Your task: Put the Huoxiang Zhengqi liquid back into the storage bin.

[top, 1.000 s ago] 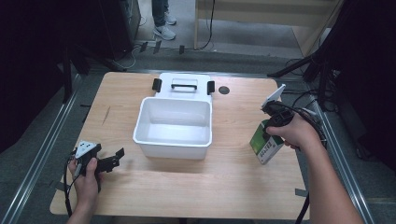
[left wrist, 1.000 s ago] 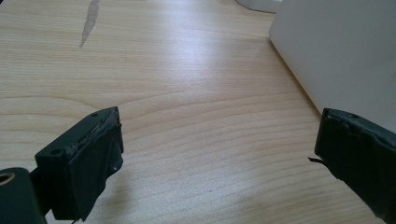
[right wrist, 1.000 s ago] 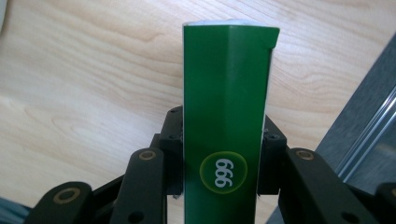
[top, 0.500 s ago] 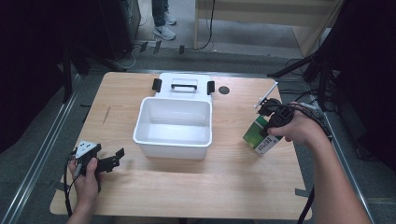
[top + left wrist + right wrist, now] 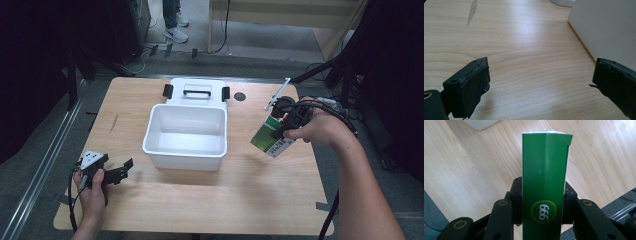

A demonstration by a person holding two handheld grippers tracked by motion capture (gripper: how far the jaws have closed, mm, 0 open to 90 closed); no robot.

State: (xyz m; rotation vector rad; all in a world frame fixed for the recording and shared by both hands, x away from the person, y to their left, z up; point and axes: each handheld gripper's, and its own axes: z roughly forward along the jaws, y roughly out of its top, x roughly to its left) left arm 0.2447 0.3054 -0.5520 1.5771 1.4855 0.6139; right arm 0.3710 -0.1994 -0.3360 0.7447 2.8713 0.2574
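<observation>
My right tool [image 5: 281, 131] pinches the green carton [image 5: 544, 182] above the counter [image 5: 200, 200]; my left tool [image 5: 117, 174] rests spread. I judge the white bin [image 5: 186, 130] the destination: keep the pinch firm and clear the rim before lowering.

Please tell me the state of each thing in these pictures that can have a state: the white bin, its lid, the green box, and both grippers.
white bin: open, empty, upright on the table.
lid: off, lying flat behind the bin.
green box: clamped between the jaws, lifted off the table, tilted.
right gripper: shut on the green box.
left gripper: open, holding nothing, low over the table beside the bin.
</observation>
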